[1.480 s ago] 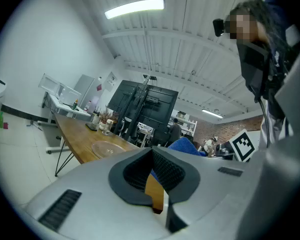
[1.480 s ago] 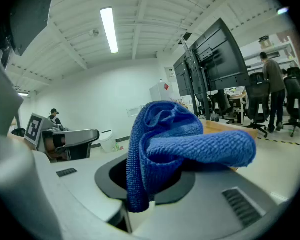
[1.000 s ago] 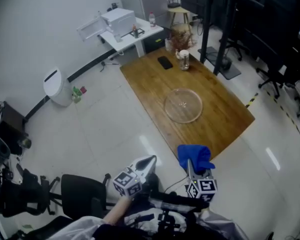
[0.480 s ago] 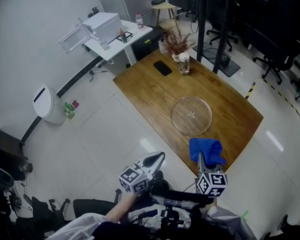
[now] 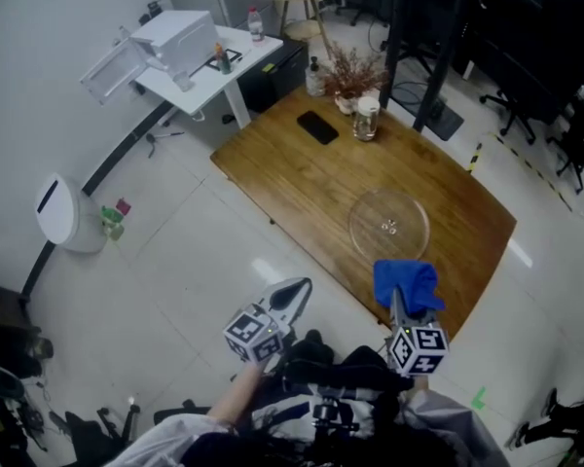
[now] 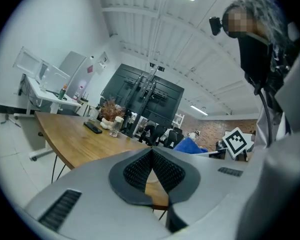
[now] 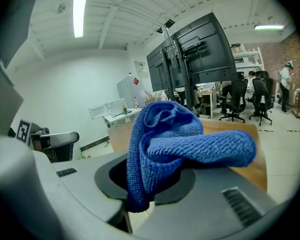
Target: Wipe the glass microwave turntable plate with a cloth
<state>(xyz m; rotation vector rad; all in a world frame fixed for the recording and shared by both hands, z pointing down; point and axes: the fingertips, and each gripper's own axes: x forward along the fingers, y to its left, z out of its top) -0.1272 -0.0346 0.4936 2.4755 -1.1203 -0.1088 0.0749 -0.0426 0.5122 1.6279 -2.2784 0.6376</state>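
The right tool [image 5: 397,300] squeezes the soft, light cloth [image 5: 406,280]. The left tool [image 5: 292,292] is closed on nothing. The glass plate [image 5: 389,224] lies on the table [image 5: 292,163], near its right end. It is probably slippery and breakable, so steady it by the rim.

Bare wood rings the glass plate [image 5: 389,224] on the table [image 5: 292,163]. Phone [image 5: 317,126], jar [image 5: 367,118] and plant [image 5: 350,71] crowd the far end, well apart; a post [image 5: 434,66] seemingly flanks that edge.

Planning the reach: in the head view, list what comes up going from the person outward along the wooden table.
Blue cloth → glass turntable plate → black phone → dried plant. The jar sits about level with the phone, so it is left out.
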